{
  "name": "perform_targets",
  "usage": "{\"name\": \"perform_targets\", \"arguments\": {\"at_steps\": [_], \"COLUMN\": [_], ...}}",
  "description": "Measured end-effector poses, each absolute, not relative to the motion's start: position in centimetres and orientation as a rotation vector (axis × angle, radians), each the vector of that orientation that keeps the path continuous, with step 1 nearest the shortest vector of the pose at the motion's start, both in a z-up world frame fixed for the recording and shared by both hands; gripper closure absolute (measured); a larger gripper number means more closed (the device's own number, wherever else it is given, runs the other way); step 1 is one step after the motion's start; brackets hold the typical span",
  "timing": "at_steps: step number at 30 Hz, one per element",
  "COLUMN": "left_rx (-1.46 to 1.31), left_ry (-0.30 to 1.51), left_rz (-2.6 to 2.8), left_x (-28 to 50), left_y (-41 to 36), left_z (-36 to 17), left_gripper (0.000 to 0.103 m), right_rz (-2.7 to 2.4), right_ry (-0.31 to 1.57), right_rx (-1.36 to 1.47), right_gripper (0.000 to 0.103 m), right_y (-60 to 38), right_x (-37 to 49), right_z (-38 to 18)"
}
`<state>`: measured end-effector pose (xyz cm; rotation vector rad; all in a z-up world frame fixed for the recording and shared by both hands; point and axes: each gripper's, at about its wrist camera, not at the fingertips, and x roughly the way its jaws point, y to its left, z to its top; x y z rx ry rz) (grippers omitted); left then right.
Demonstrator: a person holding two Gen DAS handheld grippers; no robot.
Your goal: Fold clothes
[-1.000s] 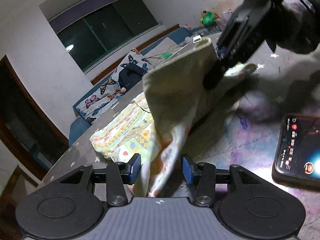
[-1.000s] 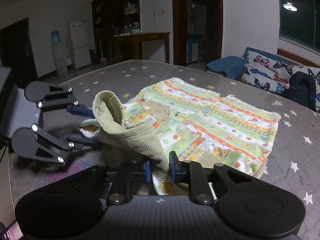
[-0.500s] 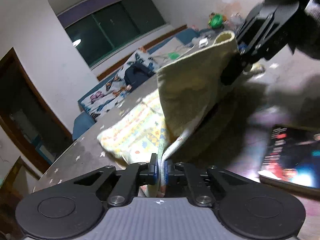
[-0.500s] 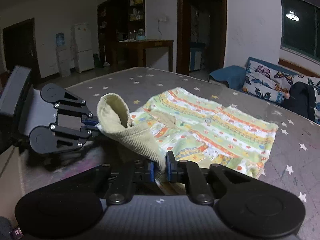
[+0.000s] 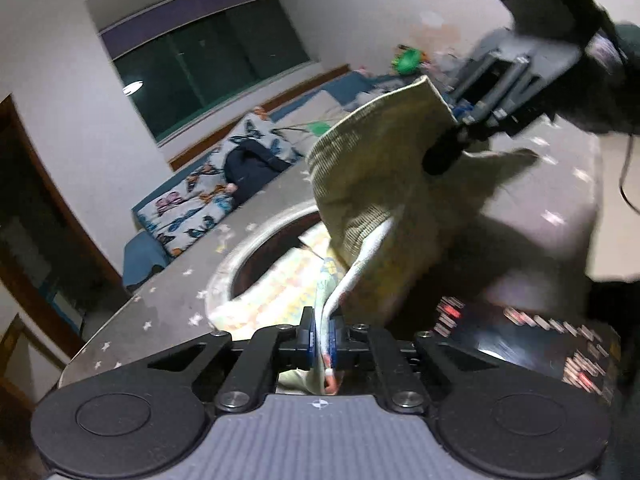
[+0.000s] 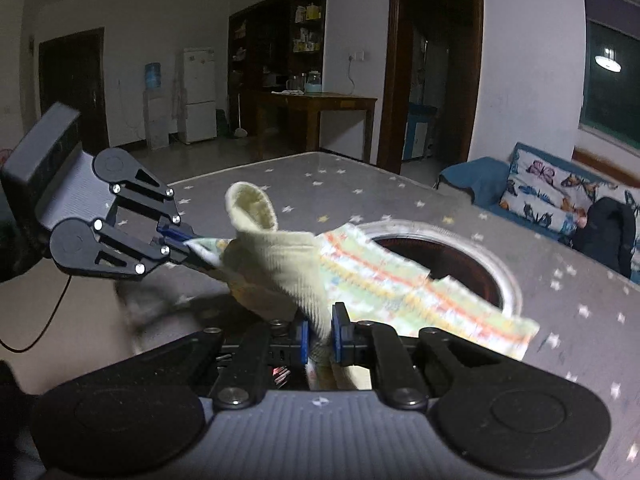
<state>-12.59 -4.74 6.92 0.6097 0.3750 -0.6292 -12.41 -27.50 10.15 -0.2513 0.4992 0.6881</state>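
Observation:
A small child's garment (image 6: pixel 404 280) with a colourful striped print and a yellow-green ribbed lining (image 5: pixel 380 168) is lifted off the grey star-patterned table (image 6: pixel 304 176). My left gripper (image 5: pixel 323 336) is shut on its white-edged hem; it also shows in the right wrist view (image 6: pixel 188 246) at the left. My right gripper (image 6: pixel 320 334) is shut on the ribbed part; in the left wrist view (image 5: pixel 452 144) it holds the cloth up high. The garment hangs between the two grippers, its far end trailing over the table.
A round opening with a pale rim (image 6: pixel 452 240) is in the table under the garment. A phone with a lit screen (image 5: pixel 520 336) lies at the right. A butterfly-print sofa (image 6: pixel 560 192) with a dark bag stands beyond the table.
My left gripper closed on the hem. Both grippers have lifted the garment off the table, baring the round opening beneath it.

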Motion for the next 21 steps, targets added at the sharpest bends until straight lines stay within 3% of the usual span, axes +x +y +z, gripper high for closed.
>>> {"name": "perform_targets", "arguments": {"at_steps": [9, 16, 20, 21], "left_rx": [0.506, 0.428, 0.403, 0.396], "left_ry": [0.465, 0.576, 0.617, 0.612], "left_rz": [-0.521, -0.423, -0.392, -0.381], "left_x": [0.4, 7.2, 8.4, 8.4], "left_y": [-6.3, -6.8, -6.7, -6.6], "left_z": [6.1, 3.0, 1.5, 1.5], "left_gripper": [0.096, 0.093, 0.087, 0.079], "right_rz": [0.612, 0.526, 0.459, 0.444], "right_ry": [0.488, 0.561, 0.57, 0.572], "right_rx": [-0.328, -0.342, -0.286, -0.266], "right_gripper": [0.093, 0.092, 0.085, 0.08], "right_y": [-26.5, -25.0, -25.0, -25.2], "right_x": [-1.0, 7.3, 9.4, 9.8], "right_z": [11.9, 8.7, 5.8, 5.2]}}
